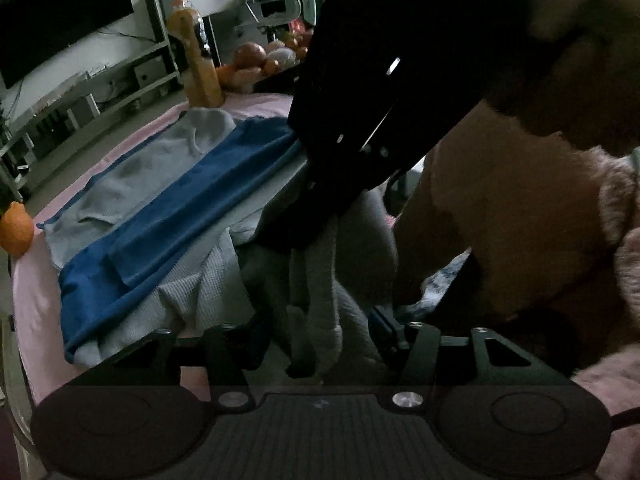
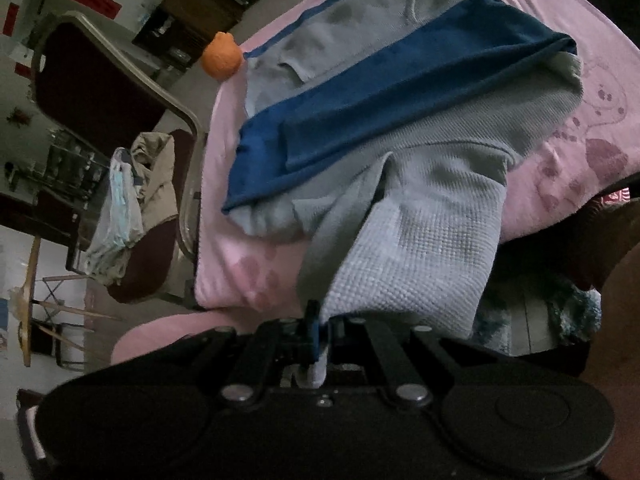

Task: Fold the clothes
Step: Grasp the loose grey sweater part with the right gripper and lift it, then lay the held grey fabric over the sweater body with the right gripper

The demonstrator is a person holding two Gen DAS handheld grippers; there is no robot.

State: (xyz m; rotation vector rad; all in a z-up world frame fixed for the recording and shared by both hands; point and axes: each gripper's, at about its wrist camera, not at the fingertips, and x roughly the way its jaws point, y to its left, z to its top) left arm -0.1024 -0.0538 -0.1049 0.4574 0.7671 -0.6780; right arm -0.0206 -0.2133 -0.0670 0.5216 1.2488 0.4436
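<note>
The right hand-held gripper [image 2: 316,340] is tilted sideways over the edge of the tabletop [image 2: 568,40], its fingers pinched together on the hem of a pale grey waffle-knit sweater [image 2: 420,248] that hangs up from the pink cloth covering. The left hand-held gripper [image 1: 320,344] sits low with its fingers spread wide; a hanging fold of the grey knit passes between them, and whether they touch it cannot be told. The sweater has a broad, smooth blue band [image 1: 168,216] across its body and lies crumpled on the pink covering. A round orange [image 2: 221,56] rests at the far edge.
</note>
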